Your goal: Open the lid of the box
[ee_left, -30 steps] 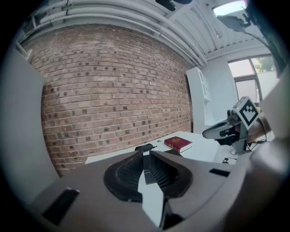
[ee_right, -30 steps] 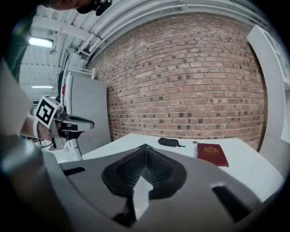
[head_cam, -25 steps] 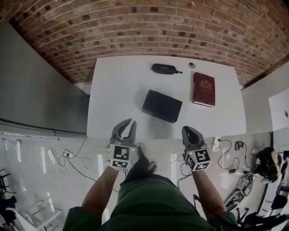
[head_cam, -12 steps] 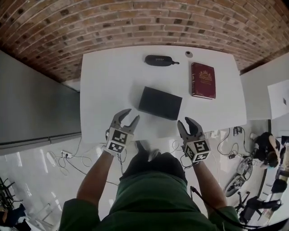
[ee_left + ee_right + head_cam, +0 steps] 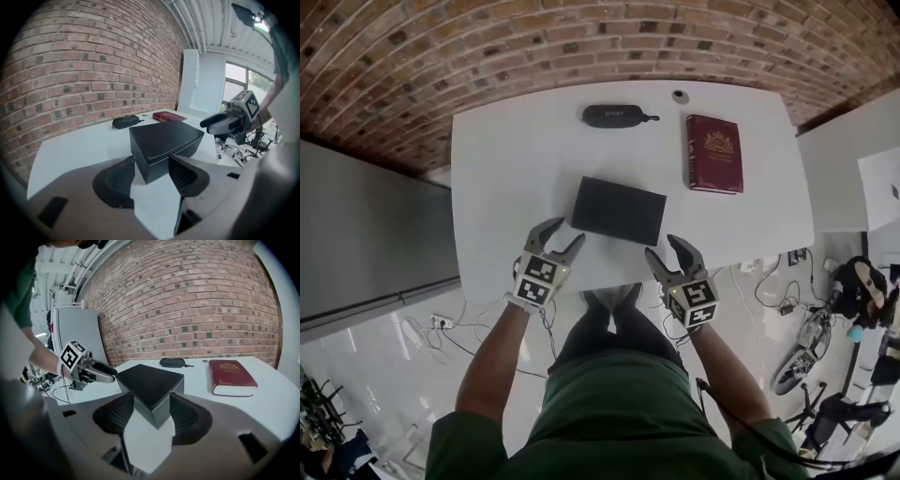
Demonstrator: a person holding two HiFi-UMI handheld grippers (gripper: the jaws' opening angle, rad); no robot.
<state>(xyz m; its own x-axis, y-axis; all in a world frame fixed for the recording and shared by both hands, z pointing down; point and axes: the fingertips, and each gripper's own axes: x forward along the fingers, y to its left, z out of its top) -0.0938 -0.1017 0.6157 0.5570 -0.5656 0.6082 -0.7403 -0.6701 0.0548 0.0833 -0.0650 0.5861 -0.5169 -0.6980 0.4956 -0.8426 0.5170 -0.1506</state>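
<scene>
A closed black box [image 5: 619, 210] lies on the white table [image 5: 506, 169], near its front edge. My left gripper [image 5: 566, 234] stands open just short of the box's near left corner. My right gripper [image 5: 662, 247] stands open just short of the near right corner. Both pairs of jaws have just been opening, with nothing gripped between them. The left gripper view shows a box [image 5: 164, 140] corner past the open left gripper [image 5: 151, 177], with the right gripper [image 5: 229, 123] beyond. The right gripper view shows the box [image 5: 150, 385] past the open right gripper [image 5: 151, 417], with the left gripper [image 5: 89, 369] beyond.
A dark red book [image 5: 714, 153] lies at the table's back right. A black zip case [image 5: 617, 115] and a small round object [image 5: 680, 96] sit along the far edge. Brick surface lies beyond the table. Cables and gear lie on the floor at right.
Both grippers have come forward and down over the table's front edge, up to the box's near corners. Their jaws went from shut to open.
</scene>
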